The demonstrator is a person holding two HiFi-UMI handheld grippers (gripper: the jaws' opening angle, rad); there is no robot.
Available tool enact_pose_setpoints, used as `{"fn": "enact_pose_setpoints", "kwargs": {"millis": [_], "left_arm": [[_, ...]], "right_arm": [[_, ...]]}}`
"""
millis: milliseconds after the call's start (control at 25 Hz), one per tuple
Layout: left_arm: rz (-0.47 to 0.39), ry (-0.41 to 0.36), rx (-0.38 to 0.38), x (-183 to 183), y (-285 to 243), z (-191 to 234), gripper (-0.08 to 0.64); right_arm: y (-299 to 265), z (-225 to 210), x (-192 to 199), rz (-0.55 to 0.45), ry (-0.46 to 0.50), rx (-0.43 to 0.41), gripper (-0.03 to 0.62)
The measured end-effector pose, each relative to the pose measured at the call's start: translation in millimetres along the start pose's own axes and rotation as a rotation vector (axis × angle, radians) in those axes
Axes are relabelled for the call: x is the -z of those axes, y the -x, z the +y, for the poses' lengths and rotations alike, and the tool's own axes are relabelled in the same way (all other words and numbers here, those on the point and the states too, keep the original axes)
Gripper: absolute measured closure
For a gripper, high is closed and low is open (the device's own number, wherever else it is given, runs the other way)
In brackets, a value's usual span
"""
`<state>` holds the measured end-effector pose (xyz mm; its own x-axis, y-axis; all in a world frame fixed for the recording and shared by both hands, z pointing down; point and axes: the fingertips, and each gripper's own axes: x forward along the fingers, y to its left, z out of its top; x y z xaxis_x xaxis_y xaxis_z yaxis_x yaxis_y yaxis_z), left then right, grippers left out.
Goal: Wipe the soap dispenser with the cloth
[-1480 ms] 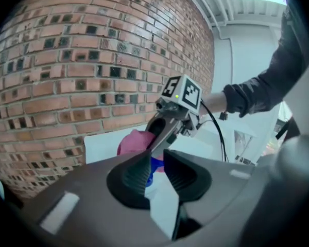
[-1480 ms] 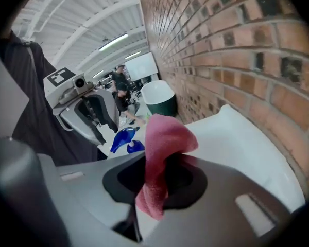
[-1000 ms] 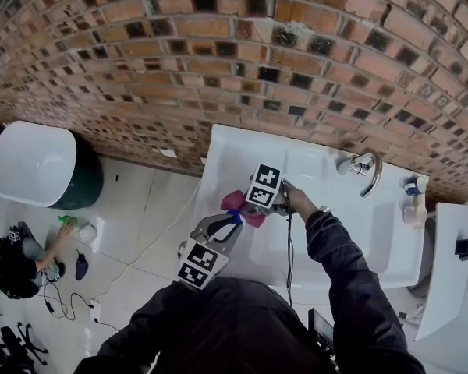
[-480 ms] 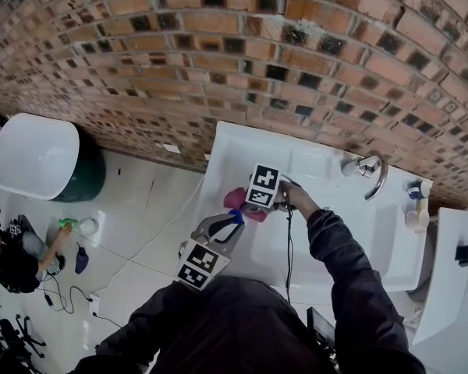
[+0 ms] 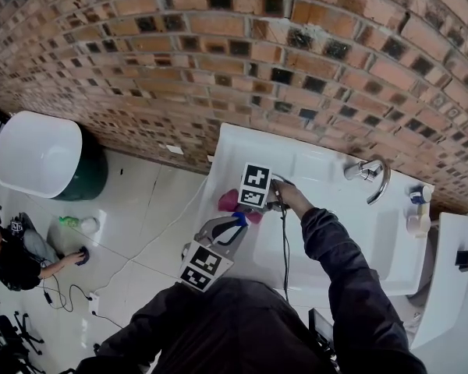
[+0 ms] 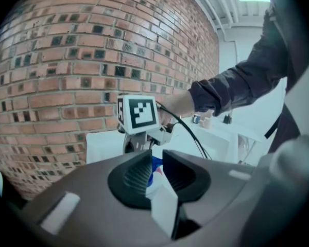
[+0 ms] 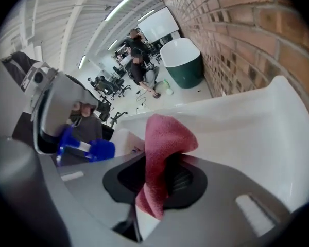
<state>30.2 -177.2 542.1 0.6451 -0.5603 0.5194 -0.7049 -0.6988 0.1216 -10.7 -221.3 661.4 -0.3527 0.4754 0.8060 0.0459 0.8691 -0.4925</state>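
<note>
The soap dispenser (image 5: 238, 218), a white bottle with a blue pump, sits over the sink's left rim. My left gripper (image 5: 231, 226) is shut on it. In the left gripper view the white printed bottle (image 6: 157, 181) fills the gap between the jaws of the left gripper (image 6: 155, 159). My right gripper (image 5: 249, 207) is just behind it, shut on a pink cloth (image 5: 228, 201). In the right gripper view the cloth (image 7: 164, 138) stands up from the jaws of the right gripper (image 7: 162, 163), and the blue pump (image 7: 90, 149) is close at the left.
The white sink (image 5: 351, 232) stands against a brick wall, with a chrome faucet (image 5: 370, 174) and a second small bottle (image 5: 416, 209) at its right end. A white and green tub (image 5: 43, 158) stands on the floor at left, where a person (image 5: 15, 259) crouches.
My right gripper and the pink cloth have shifted a little to the left beside the dispenser. The left gripper has kept still. The person on the floor has moved an arm.
</note>
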Motion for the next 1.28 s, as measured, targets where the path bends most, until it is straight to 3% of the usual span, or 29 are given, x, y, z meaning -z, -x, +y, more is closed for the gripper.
{"fn": "enact_pose_setpoints", "kwargs": {"millis": [200, 480, 600, 680, 880, 960, 1040, 1160, 1200, 1280], "left_arm": [[-0.003, 0.0, -0.002, 0.5, 0.1, -1.4, 0.497], [0.001, -0.042, 0.009, -5.3, 5.4, -2.6, 0.486], [-0.022, -0.135, 0.0, -19.1, 13.4, 4.5, 0.477], [0.004, -0.227, 0.035, -18.8, 11.0, 9.5, 0.469], [0.198, -0.674, 0.262, 3.2, -16.7, 0.0, 0.367], [0.213, -0.779, 0.324, 2.2, -22.5, -5.3, 0.37], [0.206, -0.824, 0.377, -2.0, -21.7, -11.1, 0.363], [0.219, -0.722, 0.485, 2.3, -12.2, -22.4, 0.356], [0.249, -0.716, 0.492, 9.5, -11.4, -21.3, 0.356], [0.309, -0.776, 0.455, 25.7, -17.0, -12.5, 0.357]], "right_arm": [[-29.8, -19.1, 22.9, 0.004, -0.103, 0.098, 0.52], [18.5, -23.7, 24.4, -0.265, -0.231, 0.31, 0.52], [51.5, -3.3, 48.8, -0.395, -0.326, 0.4, 0.52], [58.0, 22.7, 67.8, -0.471, -0.4, 0.395, 0.52], [25.4, 91.4, 93.5, -0.583, -0.513, 0.288, 0.52], [13.0, 108.2, 97.1, -0.601, -0.529, 0.276, 0.52], [7.1, 119.7, 96.6, -0.621, -0.538, 0.275, 0.52], [7.6, 128.0, 94.2, -0.647, -0.545, 0.286, 0.52], [8.4, 128.9, 93.6, -0.65, -0.546, 0.289, 0.52], [9.1, 128.8, 93.0, -0.651, -0.55, 0.299, 0.52]]}}
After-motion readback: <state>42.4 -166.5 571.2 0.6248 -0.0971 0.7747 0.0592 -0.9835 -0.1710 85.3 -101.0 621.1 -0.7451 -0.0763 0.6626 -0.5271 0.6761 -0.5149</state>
